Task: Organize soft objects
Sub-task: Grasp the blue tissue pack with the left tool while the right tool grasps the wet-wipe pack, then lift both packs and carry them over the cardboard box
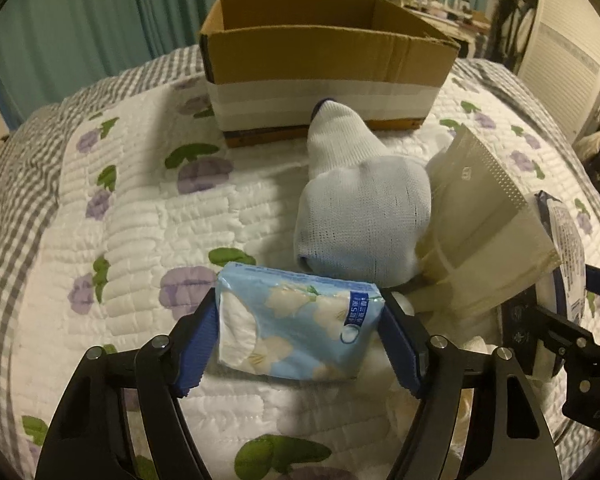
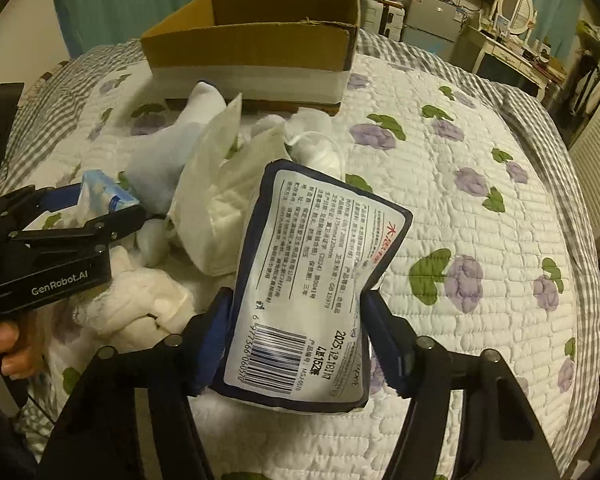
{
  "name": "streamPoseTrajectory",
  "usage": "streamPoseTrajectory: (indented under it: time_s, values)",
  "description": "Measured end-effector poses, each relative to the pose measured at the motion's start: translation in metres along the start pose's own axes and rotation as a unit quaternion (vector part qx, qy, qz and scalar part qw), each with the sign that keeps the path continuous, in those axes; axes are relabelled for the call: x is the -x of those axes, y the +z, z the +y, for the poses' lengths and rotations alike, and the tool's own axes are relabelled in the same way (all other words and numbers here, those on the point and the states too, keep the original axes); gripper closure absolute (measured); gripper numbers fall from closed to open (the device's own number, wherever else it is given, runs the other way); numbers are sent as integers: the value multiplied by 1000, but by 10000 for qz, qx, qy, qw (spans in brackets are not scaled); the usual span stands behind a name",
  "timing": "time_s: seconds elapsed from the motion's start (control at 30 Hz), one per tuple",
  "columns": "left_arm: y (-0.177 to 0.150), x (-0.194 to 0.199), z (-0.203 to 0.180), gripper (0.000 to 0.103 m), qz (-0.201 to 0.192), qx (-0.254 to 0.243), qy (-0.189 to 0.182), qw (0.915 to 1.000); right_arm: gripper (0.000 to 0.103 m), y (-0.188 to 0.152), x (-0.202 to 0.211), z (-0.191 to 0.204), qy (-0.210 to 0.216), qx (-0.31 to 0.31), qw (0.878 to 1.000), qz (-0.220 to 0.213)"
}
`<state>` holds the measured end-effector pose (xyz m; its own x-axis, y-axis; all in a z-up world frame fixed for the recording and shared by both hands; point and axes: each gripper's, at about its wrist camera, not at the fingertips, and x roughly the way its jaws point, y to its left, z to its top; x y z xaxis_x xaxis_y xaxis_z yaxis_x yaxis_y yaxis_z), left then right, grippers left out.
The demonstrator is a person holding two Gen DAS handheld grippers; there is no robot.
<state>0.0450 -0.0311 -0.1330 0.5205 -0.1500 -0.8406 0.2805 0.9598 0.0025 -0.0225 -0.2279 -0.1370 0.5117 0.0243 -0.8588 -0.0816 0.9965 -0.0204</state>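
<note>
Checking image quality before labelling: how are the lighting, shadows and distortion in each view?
Left wrist view: dim warm light, soft shadow left of the cardboard box, strong fisheye bending, dark corners. Right wrist view: same dimness, quilt curves heavily, print on the navy-edged tissue pack stays legible, background furniture soft.

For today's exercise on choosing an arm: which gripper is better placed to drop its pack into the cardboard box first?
Probably the left. The left gripper clamps the tissue pack almost straight before the cardboard box; the right gripper, gripping the navy pack, sits off to the box's side.
</note>
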Motion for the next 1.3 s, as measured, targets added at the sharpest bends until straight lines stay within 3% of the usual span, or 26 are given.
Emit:
streamPoseTrajectory:
  time_s: [0.77, 1.3]
  values:
    - [4, 92, 14, 29, -868, 112, 81, 9961, 42, 2, 88, 1, -81, -152, 9945, -1033]
    - [28, 181, 23, 29, -1877, 86, 364, 9815, 42, 12, 177, 12, -198, 68, 9770, -2120]
